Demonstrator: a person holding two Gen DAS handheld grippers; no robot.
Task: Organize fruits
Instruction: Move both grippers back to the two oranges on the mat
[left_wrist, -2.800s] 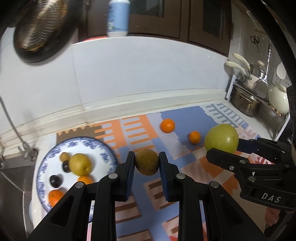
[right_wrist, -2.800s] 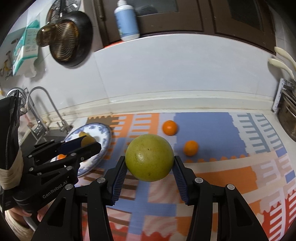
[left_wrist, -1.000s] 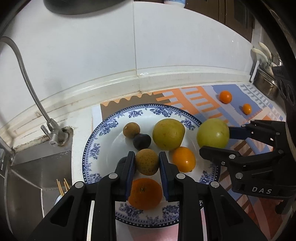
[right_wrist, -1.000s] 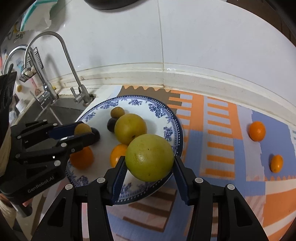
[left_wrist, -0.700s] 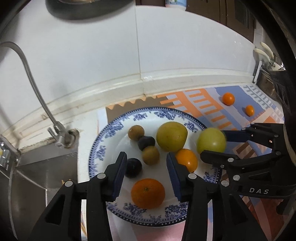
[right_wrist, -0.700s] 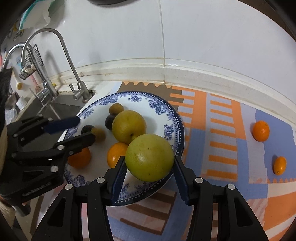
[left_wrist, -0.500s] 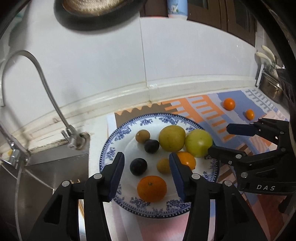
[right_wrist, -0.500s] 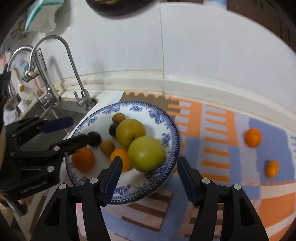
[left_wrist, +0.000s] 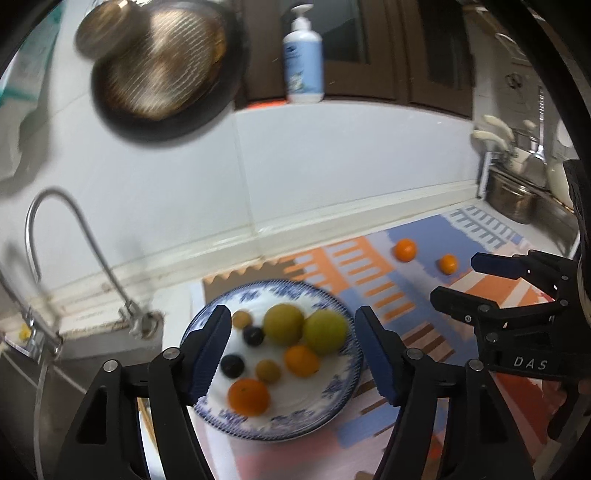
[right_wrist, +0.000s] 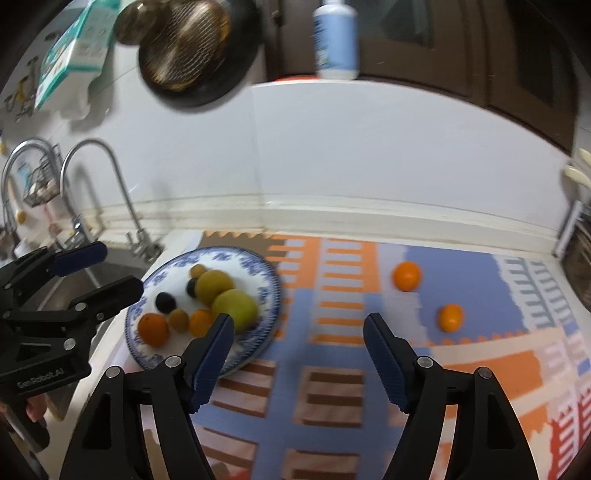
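Observation:
A blue-patterned plate (left_wrist: 314, 421) (right_wrist: 266, 291) holds several fruits: a big green fruit (left_wrist: 325, 331) (right_wrist: 236, 308), a yellow pear (left_wrist: 283, 324), a small brown fruit (left_wrist: 268, 370), oranges and dark plums. Two oranges lie loose on the mat, one larger (left_wrist: 405, 250) (right_wrist: 406, 276) and one smaller (left_wrist: 447, 264) (right_wrist: 450, 317). My left gripper (left_wrist: 293, 338) is open and empty, raised above the plate. My right gripper (right_wrist: 297, 339) is open and empty, above the mat right of the plate.
A sink with a curved faucet (left_wrist: 85, 240) lies left of the plate. Pans hang on the white wall (left_wrist: 159, 70). A lotion bottle (left_wrist: 303, 62) stands on the ledge. Pots and utensils (left_wrist: 513, 192) stand at the far right. The patterned mat (right_wrist: 332, 387) covers the counter.
Both grippers let go of their fruits, the small brown one and the big green one, onto the plate, opened wide, and pulled up and back from it.

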